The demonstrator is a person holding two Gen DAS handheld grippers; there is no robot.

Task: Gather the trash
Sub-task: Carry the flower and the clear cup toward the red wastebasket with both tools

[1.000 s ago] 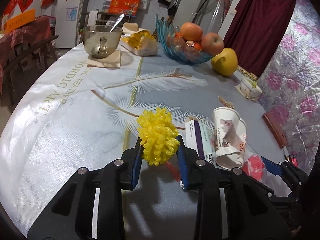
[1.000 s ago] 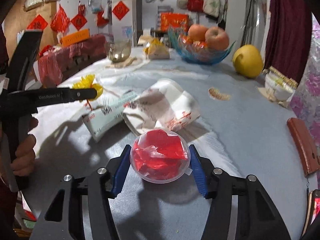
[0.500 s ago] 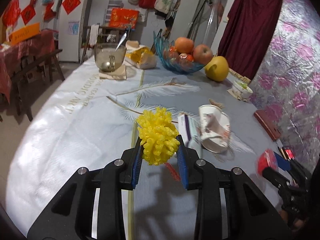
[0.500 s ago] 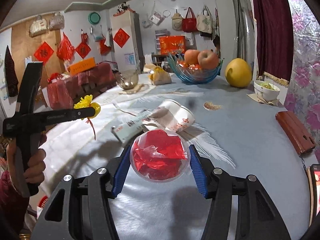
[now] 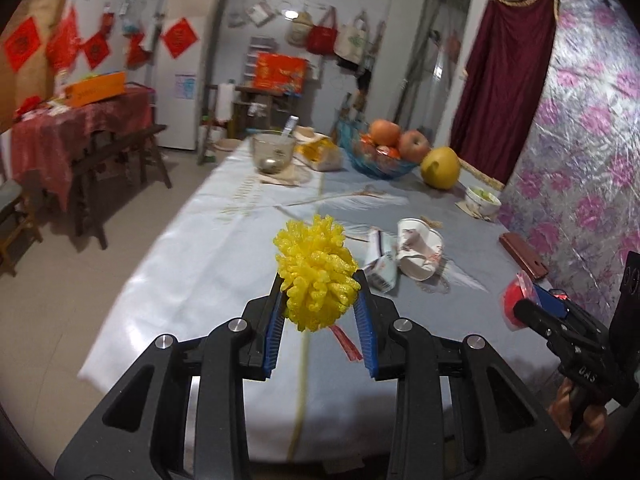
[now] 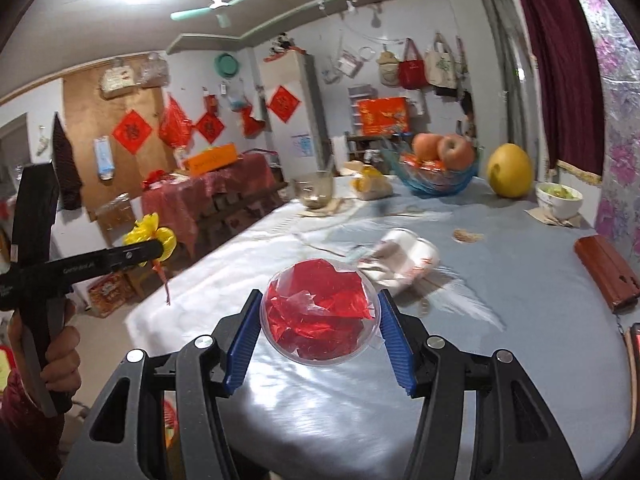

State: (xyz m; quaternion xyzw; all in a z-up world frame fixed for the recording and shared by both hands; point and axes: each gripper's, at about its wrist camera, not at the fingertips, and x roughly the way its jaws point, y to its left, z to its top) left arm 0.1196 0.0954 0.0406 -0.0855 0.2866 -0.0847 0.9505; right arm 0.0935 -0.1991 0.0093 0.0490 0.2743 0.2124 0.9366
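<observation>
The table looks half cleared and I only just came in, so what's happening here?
A person is collecting trash with a handheld gripper in each hand. The left gripper is shut on a yellow frilly ball; the right gripper is shut on a clear round container of red scraps. Both are held above the table. A crushed paper cup and a small carton lie uncollected on it.

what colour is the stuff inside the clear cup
Red, crumpled inside the clear cup; the right wrist view shows it best.
</observation>
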